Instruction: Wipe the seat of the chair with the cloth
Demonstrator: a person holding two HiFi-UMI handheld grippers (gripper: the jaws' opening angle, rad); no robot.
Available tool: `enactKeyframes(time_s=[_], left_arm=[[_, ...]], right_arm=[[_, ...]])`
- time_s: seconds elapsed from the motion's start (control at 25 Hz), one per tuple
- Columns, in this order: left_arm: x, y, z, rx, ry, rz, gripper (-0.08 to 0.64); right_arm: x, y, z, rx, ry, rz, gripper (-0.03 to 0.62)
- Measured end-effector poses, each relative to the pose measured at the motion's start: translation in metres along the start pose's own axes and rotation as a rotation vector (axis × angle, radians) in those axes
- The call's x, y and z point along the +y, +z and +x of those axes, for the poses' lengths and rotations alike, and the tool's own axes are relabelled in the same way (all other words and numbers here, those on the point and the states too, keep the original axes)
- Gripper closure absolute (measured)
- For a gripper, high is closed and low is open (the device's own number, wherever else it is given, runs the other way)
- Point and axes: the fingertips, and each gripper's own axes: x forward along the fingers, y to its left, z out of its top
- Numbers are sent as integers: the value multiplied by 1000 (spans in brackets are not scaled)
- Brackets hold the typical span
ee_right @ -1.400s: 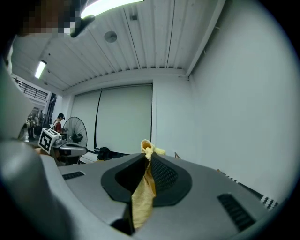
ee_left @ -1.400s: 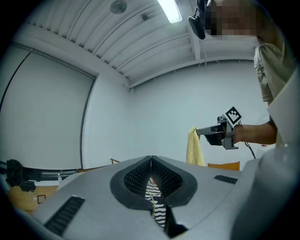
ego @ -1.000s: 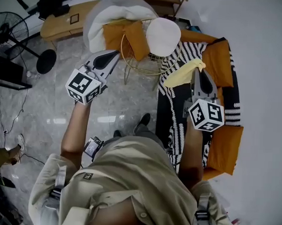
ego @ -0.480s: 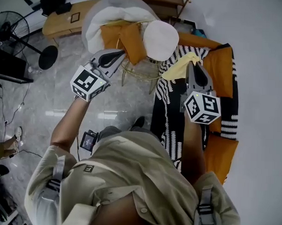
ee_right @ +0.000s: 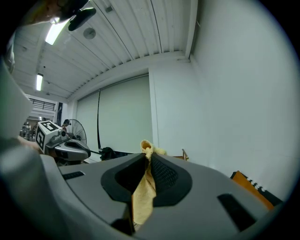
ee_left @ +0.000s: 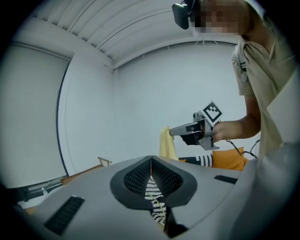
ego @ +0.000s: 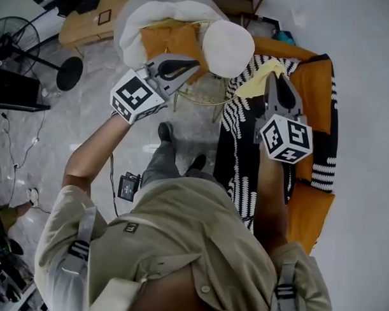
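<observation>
A gold wire chair (ego: 198, 98) with a round white seat pad (ego: 227, 47) stands ahead of me. My right gripper (ego: 272, 78) is shut on a yellow cloth (ego: 260, 76), held just right of the pad over a striped blanket. In the right gripper view the cloth (ee_right: 142, 190) hangs pinched between the jaws of my right gripper (ee_right: 146, 152). My left gripper (ego: 195, 61) is shut and holds nothing, its tip close to the pad's left edge. The left gripper view shows its own jaws (ee_left: 151, 160) meeting, with the cloth (ee_left: 166, 143) beyond them.
A big round chair (ego: 145, 19) with white padding and orange cushions (ego: 175, 41) stands behind. A bench at the right carries a black-and-white striped blanket (ego: 241, 134) and more orange cushions (ego: 311, 210). A fan (ego: 23, 47) stands on the marble floor at the left.
The person has stepped forward. Both grippers have moved up toward the white pad; the left one has swung right, close to it. The cloth stays gripped.
</observation>
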Motion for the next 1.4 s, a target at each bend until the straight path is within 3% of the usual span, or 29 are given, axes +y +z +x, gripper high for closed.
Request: enactKeyframes(time_s=[0.2, 0.36, 0.44, 0.64, 0.72, 1.0, 1.4], left_arm=[[54, -7, 3, -88, 80, -101, 540], [105, -13, 4, -132, 117, -120, 540], [124, -19, 18, -138, 99, -119, 540], [162, -49, 17, -82, 37, -159, 540], [191, -42, 29, -117, 30, -155, 540], [247, -67, 30, -111, 0, -181, 540], [268, -97, 47, -41, 27, -202, 540]], right_arm=[[4, -11, 17, 26, -64, -3, 541], [9, -5, 57, 54, -94, -58, 542], [-3, -1, 73, 65, -129, -74, 541], [-4, -16, 93, 99, -238, -48, 541], [-12, 3, 114, 74, -264, -78, 543], [1, -5, 175, 96, -307, -69, 541], [-28, -47, 219, 121, -309, -16, 541]])
